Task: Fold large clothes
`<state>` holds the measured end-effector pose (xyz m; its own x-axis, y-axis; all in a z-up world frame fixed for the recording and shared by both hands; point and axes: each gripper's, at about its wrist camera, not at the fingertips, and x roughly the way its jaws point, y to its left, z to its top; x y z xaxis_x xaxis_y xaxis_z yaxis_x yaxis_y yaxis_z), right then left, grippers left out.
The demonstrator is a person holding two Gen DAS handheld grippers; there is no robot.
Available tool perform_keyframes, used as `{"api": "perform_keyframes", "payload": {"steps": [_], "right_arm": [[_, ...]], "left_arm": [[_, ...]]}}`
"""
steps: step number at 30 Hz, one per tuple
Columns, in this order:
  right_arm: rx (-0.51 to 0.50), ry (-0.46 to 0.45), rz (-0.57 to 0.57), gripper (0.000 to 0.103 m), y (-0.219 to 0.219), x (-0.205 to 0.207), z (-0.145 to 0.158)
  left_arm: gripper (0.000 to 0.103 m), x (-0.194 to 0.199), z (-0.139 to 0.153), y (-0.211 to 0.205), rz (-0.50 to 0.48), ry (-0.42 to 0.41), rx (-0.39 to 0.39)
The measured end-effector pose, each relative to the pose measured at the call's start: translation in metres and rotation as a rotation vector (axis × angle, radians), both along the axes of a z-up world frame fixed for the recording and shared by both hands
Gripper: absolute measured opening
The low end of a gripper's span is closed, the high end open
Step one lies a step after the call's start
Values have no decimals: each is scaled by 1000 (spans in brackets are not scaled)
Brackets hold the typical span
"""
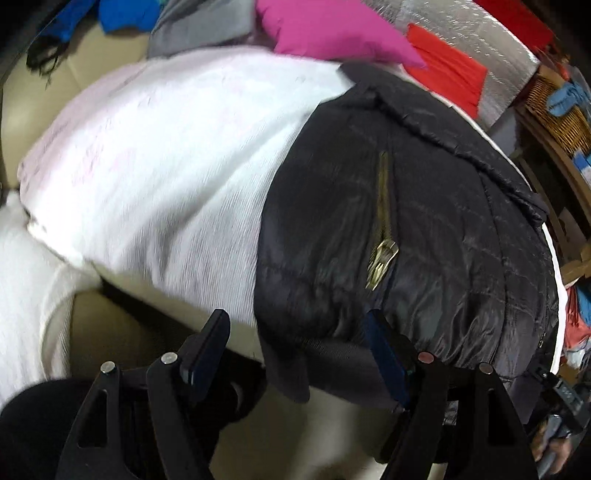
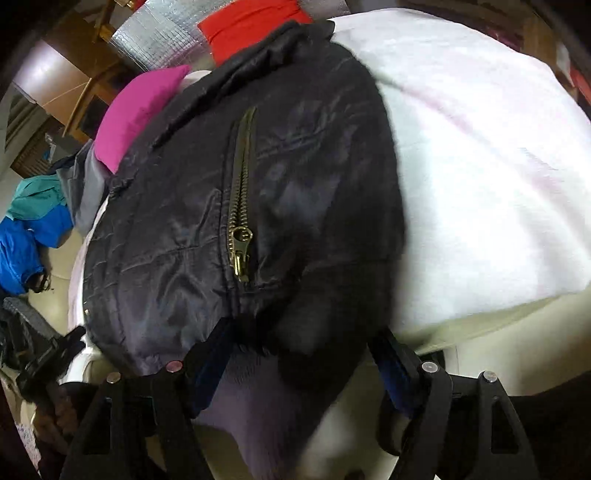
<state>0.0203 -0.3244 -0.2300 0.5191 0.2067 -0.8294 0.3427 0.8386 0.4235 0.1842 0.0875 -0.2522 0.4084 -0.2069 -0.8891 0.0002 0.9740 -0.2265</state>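
A black quilted jacket [image 1: 424,229] with a brass zipper [image 1: 382,258] lies on a white blanket [image 1: 166,166]. My left gripper [image 1: 297,330] stands open at the jacket's lower left hem. Its right finger [image 1: 384,354] overlaps the hem edge, and a black flap hangs between the fingers. In the right wrist view the jacket [image 2: 177,240] and its zipper [image 2: 242,236] fill the middle. My right gripper [image 2: 301,345] is open at the lower hem, with the hem fabric lying loosely between its fingers. The left gripper's body [image 2: 44,350] shows at the left edge.
A pink cushion [image 1: 332,29], red cloth [image 1: 450,70] and a silver foil sheet [image 1: 480,40] lie behind the jacket. Blue garments [image 2: 26,247] and a grey cloth [image 1: 207,26] sit to one side. A wicker basket [image 1: 557,114] and wooden shelves stand at the right. Cream upholstery [image 1: 122,328] shows below the blanket.
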Motion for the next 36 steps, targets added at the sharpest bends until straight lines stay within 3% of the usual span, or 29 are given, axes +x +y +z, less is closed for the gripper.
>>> {"api": "perform_keyframes", "payload": {"steps": [2, 6, 7, 11, 13, 15, 17, 19, 22, 24, 26, 28, 30, 31, 32, 34, 36], "right_arm": [[-44, -18, 14, 77, 5, -1, 6], [-64, -69, 21, 48, 4, -7, 18], [-70, -78, 24, 46, 3, -8, 20], [-35, -66, 12, 46, -1, -7, 12], [-29, -69, 18, 46, -3, -6, 12], [-46, -84, 29, 46, -1, -8, 14], [-58, -140, 49, 38, 4, -12, 24], [-36, -240, 69, 38, 6, -18, 40], [-54, -308, 102, 38, 10, -26, 52], [-77, -253, 104, 38, 11, -21, 43], [-65, -173, 90, 42, 9, -11, 27], [-14, -149, 92, 62, 7, -8, 21], [-39, -142, 114, 63, 11, -7, 20], [-86, -138, 139, 60, 16, -6, 20], [-131, -137, 156, 48, 21, -6, 20], [-154, -149, 174, 36, 23, -8, 25], [-150, -174, 175, 32, 22, -11, 32]], "left_arm": [[76, 1, -9, 2, 16, 38, -3], [78, 4, -21, -3, 6, 81, 3], [78, 4, -22, -3, 8, 82, -4], [77, 5, -24, 1, 17, 68, -30], [53, 2, -20, -1, -8, 22, -44], [51, -1, -15, -9, -38, -9, -11], [48, -4, -14, -9, -41, -14, -16], [43, -5, -12, -5, -30, -18, -47], [43, -3, -10, 3, -30, -21, -57], [45, -3, -12, 4, -32, -15, -57], [58, 0, -15, 4, -28, 7, -63], [60, 3, -21, 2, -26, 32, -66], [58, 3, -22, 2, -32, 36, -70], [56, 3, -21, 1, -40, 34, -70], [52, 2, -20, 1, -46, 32, -70], [37, 0, -20, -1, -54, 23, -67], [26, -2, -15, -4, -64, 8, -73]]}}
